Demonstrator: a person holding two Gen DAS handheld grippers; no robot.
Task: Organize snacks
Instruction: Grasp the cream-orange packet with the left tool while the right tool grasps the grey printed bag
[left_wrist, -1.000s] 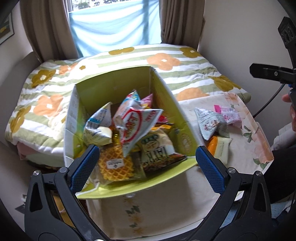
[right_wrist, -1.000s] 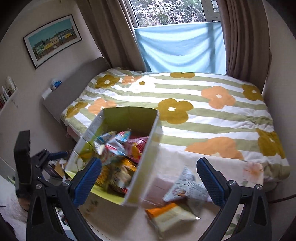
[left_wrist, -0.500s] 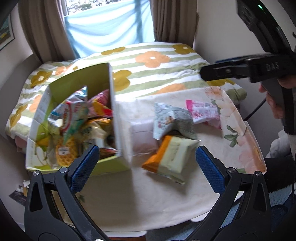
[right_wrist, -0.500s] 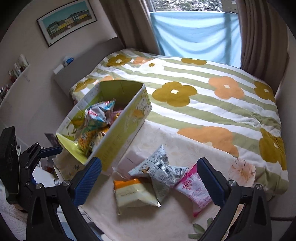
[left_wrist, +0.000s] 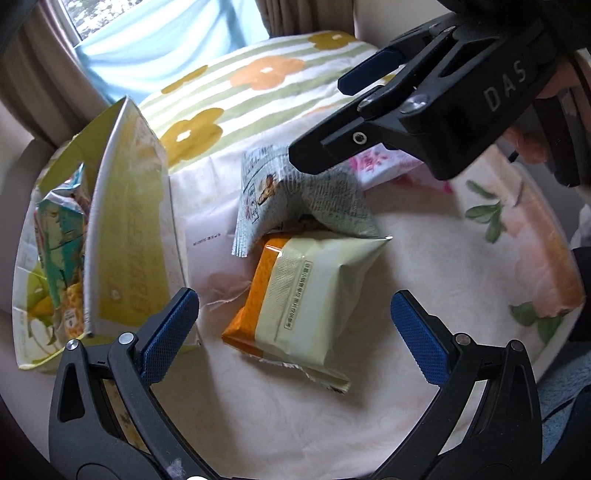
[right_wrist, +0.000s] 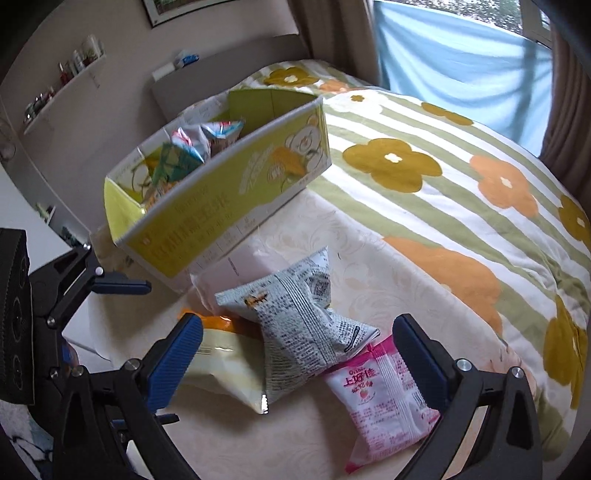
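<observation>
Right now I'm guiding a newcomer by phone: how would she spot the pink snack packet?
Find the yellow-green cardboard box on the cream tablecloth. Three loose packets lie beside it; the pink plastic snack packet lies farthest from it, the only pink one, pictured with a peach.

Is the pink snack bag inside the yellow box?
No, the pink snack bag lies on the cream cloth outside the yellow box, beside the grey newsprint-patterned bag.
</observation>
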